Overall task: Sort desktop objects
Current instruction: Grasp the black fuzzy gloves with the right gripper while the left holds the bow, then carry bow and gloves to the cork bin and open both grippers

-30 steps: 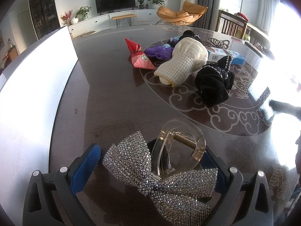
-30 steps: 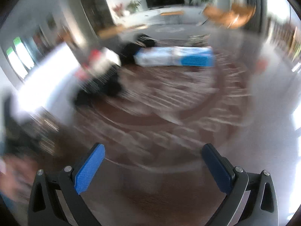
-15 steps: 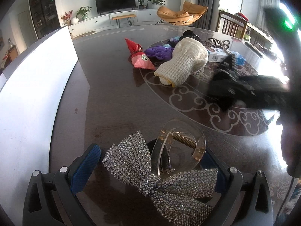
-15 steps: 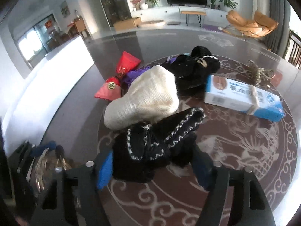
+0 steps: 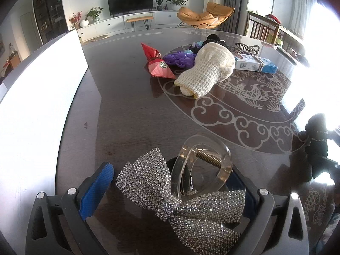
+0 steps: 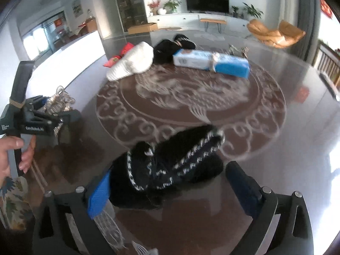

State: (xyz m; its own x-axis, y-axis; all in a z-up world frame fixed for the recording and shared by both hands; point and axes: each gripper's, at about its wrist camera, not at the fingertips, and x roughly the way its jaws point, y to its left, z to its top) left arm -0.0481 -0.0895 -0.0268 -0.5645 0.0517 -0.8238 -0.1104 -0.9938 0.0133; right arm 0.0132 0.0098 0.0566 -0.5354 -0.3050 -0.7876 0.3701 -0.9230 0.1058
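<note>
My right tongs (image 6: 167,188) are standing released, just reopened around the black knit hat (image 6: 170,165); my left tongs (image 5: 170,189) are lying slack around the rhinestone bow clip (image 5: 180,199) on the bench (image 5: 131,110).

Bow clip (image 5: 180,193) lay on table (image 5: 127,114) between left gripper (image 5: 174,189) fingers. Behind it, mid-table: hat (image 5: 208,70), pouch (image 5: 157,63) to its left, toy (image 5: 180,59) between them, box (image 5: 255,62) to its right, claw clip (image 5: 247,47) behind box. Glove (image 6: 170,167) sat between right gripper (image 6: 172,187) fingers, touching left one. Board (image 5: 38,97) stood at table's left.
</note>
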